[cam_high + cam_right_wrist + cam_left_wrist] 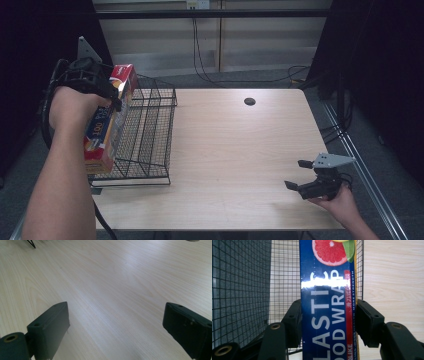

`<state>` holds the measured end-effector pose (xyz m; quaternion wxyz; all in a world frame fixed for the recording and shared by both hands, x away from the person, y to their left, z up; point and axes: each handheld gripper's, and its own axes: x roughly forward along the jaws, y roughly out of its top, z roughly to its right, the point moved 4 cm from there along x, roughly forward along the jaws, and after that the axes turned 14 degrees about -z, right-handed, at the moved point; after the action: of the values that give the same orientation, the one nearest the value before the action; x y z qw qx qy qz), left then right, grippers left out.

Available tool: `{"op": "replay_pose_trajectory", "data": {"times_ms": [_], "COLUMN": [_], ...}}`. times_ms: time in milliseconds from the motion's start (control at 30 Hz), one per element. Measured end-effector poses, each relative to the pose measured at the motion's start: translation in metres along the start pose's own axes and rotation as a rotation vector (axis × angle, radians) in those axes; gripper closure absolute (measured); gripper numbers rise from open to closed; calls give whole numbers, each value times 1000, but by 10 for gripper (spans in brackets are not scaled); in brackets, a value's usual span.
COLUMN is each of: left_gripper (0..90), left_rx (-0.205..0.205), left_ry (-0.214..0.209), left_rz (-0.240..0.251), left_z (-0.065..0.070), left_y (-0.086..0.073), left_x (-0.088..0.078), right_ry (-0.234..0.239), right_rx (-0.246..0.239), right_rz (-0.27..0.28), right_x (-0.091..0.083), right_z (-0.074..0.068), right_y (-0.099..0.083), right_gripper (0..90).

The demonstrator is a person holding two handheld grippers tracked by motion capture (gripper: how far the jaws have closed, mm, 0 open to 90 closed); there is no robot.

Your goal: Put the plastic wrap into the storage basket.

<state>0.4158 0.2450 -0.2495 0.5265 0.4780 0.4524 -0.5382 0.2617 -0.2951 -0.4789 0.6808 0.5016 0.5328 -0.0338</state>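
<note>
Left tongs (116,95) raised, clamped on the plastic food wrap box (106,120) above the wire basket (150,130). The left gripper view reads its grapefruit label. Right tongs (300,175) rest low over the bench (235,150), gaping wide, nothing between them.

My pale wooden bench (235,150) stands on grey floor (250,77), black cables (200,55) trailing, dark curtains (380,60) alongside.

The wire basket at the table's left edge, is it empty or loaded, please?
Empty: bare mesh shows through the wire basket, while the plastic wrap box hangs above in the left tongs.
</note>
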Motion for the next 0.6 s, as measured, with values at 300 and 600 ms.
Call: {"op": "replay_pose_trajectory", "data": {"times_ms": [300, 600], "left_gripper": [457, 457], "left_rx": [-3, -14], "left_ry": [6, 13], "left_rz": [4, 7], "left_z": [-10, -15], "left_y": [2, 2], "left_x": [3, 3], "right_ry": [-4, -3], "right_rx": [0, -4], "right_rz": [-2, -5], "right_x": [0, 1], "right_z": [0, 0], "right_y": [0, 0], "right_gripper": [68, 68]}}
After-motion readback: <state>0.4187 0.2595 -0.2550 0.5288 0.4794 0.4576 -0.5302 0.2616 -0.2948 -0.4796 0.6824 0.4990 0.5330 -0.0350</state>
